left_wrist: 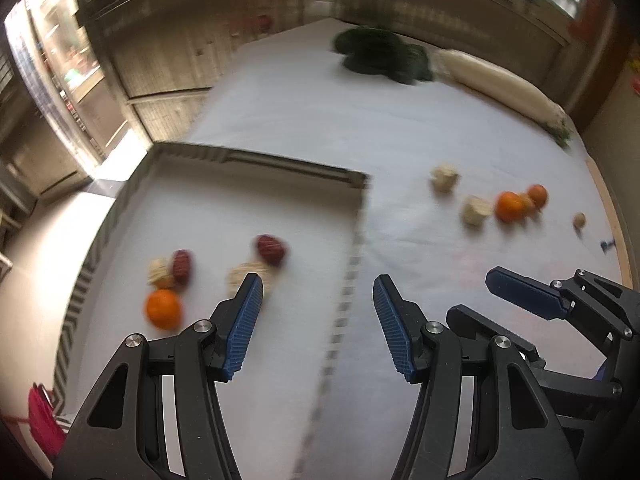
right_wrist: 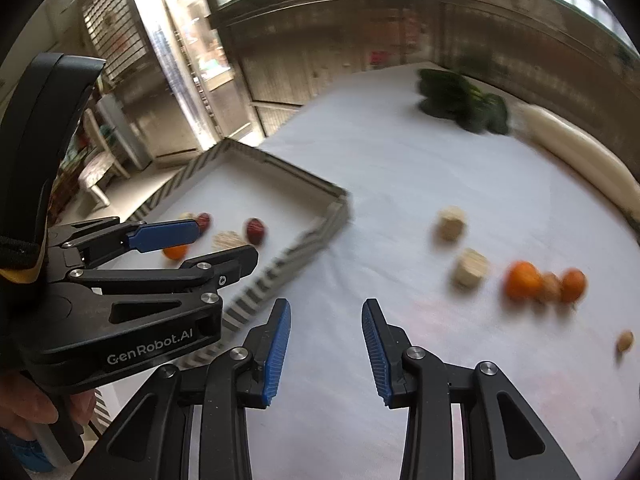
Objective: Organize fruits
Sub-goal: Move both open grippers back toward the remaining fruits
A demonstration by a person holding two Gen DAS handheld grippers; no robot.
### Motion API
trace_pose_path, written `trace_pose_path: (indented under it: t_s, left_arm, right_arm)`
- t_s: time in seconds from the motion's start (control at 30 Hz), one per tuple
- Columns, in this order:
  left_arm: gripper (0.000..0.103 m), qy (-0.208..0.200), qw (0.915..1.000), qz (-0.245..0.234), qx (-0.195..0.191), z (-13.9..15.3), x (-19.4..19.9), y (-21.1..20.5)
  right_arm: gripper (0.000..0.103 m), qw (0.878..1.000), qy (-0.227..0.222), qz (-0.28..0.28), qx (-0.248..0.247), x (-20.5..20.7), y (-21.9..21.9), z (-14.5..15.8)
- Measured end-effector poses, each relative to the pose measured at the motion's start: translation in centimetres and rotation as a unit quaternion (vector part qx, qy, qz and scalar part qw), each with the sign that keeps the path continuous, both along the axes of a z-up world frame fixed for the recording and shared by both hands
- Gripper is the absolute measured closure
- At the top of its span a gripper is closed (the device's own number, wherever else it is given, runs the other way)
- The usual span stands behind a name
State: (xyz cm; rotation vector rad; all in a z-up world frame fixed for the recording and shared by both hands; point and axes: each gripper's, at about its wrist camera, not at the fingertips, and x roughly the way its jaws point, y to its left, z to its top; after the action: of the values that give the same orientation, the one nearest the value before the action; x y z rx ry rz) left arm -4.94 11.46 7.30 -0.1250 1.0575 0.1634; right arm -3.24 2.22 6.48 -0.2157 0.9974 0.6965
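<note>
Your left gripper [left_wrist: 318, 288] hangs above the near wall of the tray [left_wrist: 280, 162], its blue fingers [left_wrist: 248, 320] spread wide apart with nothing between them. Your right gripper [right_wrist: 325, 312] hovers over bare white cloth on the desk [right_wrist: 380, 168], just right of the tray's near corner, and its fingers are also apart and empty. Both views are blurred, so small details are hard to read.

Inside the tray, near its left side, you have an orange [left_wrist: 163, 309] lying close to a dark red fruit [left_wrist: 182, 266] and a pale round fruit [left_wrist: 159, 270]. A second dark red fruit [left_wrist: 271, 250] lies further right, touching or just beside another pale piece [left_wrist: 248, 272] that sits partly behind your left finger.

Out on the cloth to the right of the tray, two pale chunks [right_wrist: 451, 224] lie one behind the other, near but apart. Beyond them to the right, two oranges [right_wrist: 523, 280] flank a small brown fruit [right_wrist: 550, 287]; all three look to be touching. A lone small brown nut-like piece [right_wrist: 624, 342] sits well apart, near the right edge.

At the far end of the desk, a heap of dark leafy greens [right_wrist: 460, 98] lies beside a long white radish [right_wrist: 576, 156].
</note>
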Motion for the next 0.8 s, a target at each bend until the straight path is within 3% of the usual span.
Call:
trace_pose_path:
  t_s: [0.4,0.8]
  left_arm:
    - [0.045,0.012,0.9974,-0.071,-0.005,-0.8,2.8,-7.7]
    - [0.045,0.037,0.9943,-0.100,-0.006,-2.5,5.1,-10.8]
  right_arm:
    - [0.067,0.997,0.009,-0.073,-0.010,0.9,-7.9,-0.2]
    - [0.067,0.993,0.030,-0.118,-0.008,2.5,-13.2,-2.2]
